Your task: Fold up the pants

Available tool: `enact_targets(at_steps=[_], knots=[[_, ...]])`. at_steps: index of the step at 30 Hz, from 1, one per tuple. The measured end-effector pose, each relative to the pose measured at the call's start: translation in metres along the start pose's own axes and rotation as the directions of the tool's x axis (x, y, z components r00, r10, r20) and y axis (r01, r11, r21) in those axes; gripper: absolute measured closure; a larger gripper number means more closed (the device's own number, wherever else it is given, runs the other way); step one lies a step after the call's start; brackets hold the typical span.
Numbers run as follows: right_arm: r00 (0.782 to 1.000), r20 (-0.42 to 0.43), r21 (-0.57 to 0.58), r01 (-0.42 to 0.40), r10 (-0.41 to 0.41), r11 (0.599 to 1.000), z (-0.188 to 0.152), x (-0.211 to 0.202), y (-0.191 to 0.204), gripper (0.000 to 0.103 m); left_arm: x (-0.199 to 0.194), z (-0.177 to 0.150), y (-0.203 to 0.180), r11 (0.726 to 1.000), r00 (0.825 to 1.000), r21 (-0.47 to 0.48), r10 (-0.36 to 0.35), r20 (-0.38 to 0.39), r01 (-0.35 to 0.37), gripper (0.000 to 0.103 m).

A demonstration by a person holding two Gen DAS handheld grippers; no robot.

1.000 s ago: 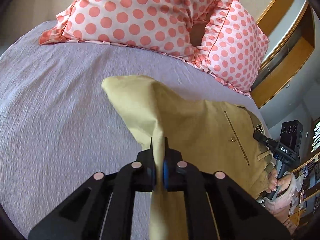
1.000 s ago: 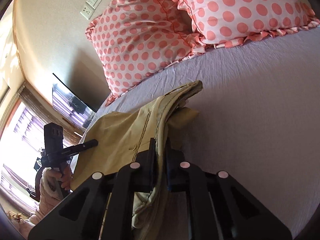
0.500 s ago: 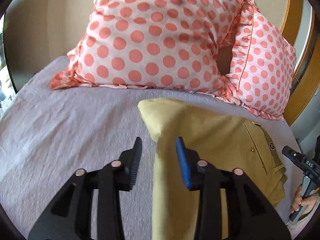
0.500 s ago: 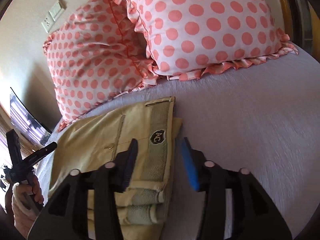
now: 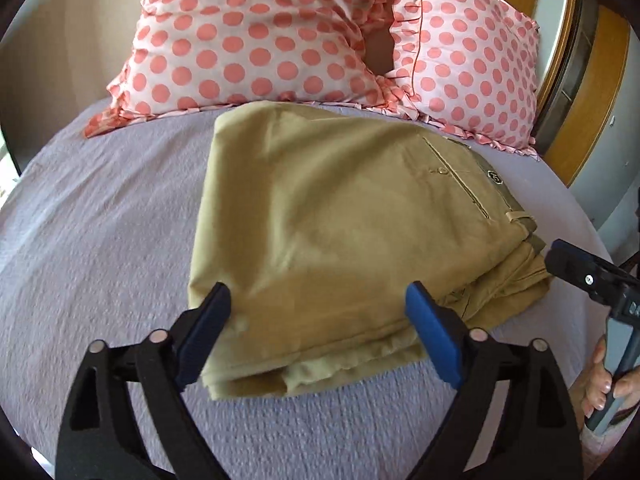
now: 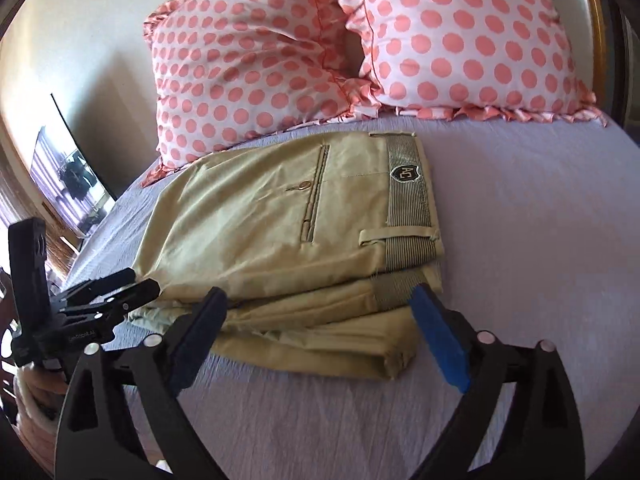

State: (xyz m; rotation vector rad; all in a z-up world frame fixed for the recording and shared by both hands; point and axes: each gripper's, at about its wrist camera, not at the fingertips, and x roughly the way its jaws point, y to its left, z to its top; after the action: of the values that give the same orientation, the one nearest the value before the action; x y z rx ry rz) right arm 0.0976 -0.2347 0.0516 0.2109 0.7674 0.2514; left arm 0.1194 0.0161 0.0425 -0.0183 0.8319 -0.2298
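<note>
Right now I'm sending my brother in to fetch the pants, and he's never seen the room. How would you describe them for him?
On the lilac bed sheet, just in front of two pink polka-dot pillows, lies a flat folded stack: the khaki pants. It is the only plain tan item there, with a striped waistband bearing a black shield badge and a buttoned back pocket.

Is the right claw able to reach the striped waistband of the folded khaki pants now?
Probably yes: the right claw is open, and the striped waistband lies uncovered just ahead.

"AC" badge [image 6: 404,172] on pants [image 6: 280,216] waistband
</note>
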Motion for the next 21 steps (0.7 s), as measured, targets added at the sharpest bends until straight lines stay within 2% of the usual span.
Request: enact_targets(at_steps=[3, 6, 10, 12, 15, 21], knots=[[0.994, 0.084, -0.077, 0.079, -0.073, 0.994, -0.033, -0.016, 0.024, 0.001, -0.022, -0.029, -0.002, 0.995, 0.995, 0.041, 0.088, 0.053, -0.091, 0.002], [0.98, 0.127, -0.114, 0.167, -0.152, 0.979, -0.06, -0.015, 0.041, 0.001, -0.031, -0.055, 0.0, 0.983, 0.982, 0.042, 0.178, 0.058, -0.181, 0.002], [0.975, 0.13, -0.115, 0.196, -0.18, 0.974, -0.078, -0.004, 0.05, 0.001, -0.032, -0.076, 0.008, 0.986, 0.986, -0.002, 0.167, 0.024, -0.167, 0.002], [0.975, 0.118, -0.112, 0.203, -0.19, 0.973, -0.082, 0.0, 0.052, 0.001, -0.036, -0.082, 0.008, 0.982, 0.981, -0.005, 0.187, 0.054, -0.187, 0.002], [0.964, 0.142, -0.112, 0.243, -0.226, 0.964, -0.088, 0.001, 0.057, 0.001, -0.038, -0.086, 0.01, 0.982, 0.98, -0.02, 0.186, 0.068, -0.185, 0.002], [0.952, 0.195, -0.09, 0.258, -0.237, 0.962, -0.098, -0.001, 0.058, 0.001, -0.04, -0.096, 0.008, 0.981, 0.971, -0.029, 0.196, 0.135, -0.194, 0.002]])
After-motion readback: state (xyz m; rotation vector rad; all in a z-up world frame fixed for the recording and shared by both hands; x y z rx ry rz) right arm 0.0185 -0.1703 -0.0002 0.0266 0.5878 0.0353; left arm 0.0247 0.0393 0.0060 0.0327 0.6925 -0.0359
